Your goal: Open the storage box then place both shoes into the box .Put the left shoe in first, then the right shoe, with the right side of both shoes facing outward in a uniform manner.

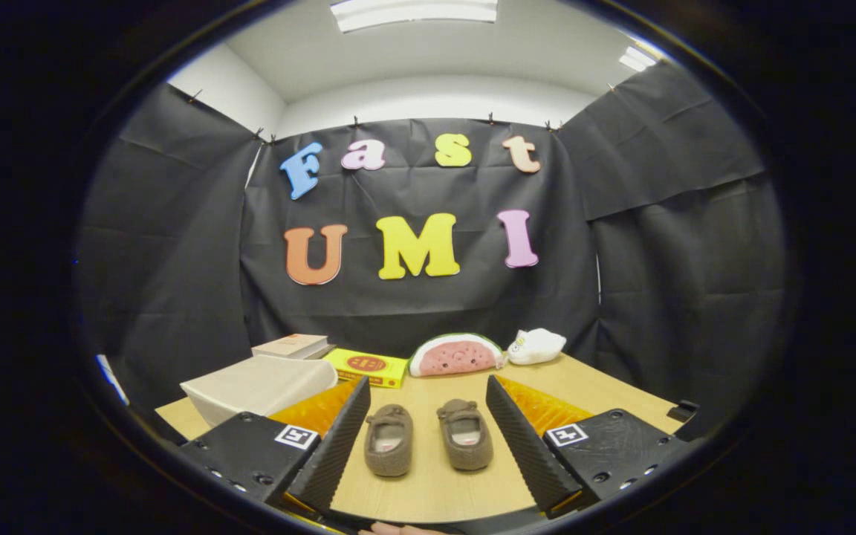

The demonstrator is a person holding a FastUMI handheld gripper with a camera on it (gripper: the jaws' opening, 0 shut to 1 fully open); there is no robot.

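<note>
A: Where's the pale rectangular lidded storage box [261, 385]?
B: Ahead-left of the spread, empty gripper [422, 446]. The two grey-brown fuzzy slippers [428, 438] lie between its fingers.
A: So swing left and lift the lid by its near edge first.

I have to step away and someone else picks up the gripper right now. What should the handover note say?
Gripper: open, holding nothing, above the table.
Shoes: left shoe and right shoe lie side by side on the table between the fingers, toes pointing away.
Storage box: beyond the left finger, lid closed.
Done: nothing yet.
Left: open the box, put in the left shoe, then the right shoe, right sides facing outward.
</note>
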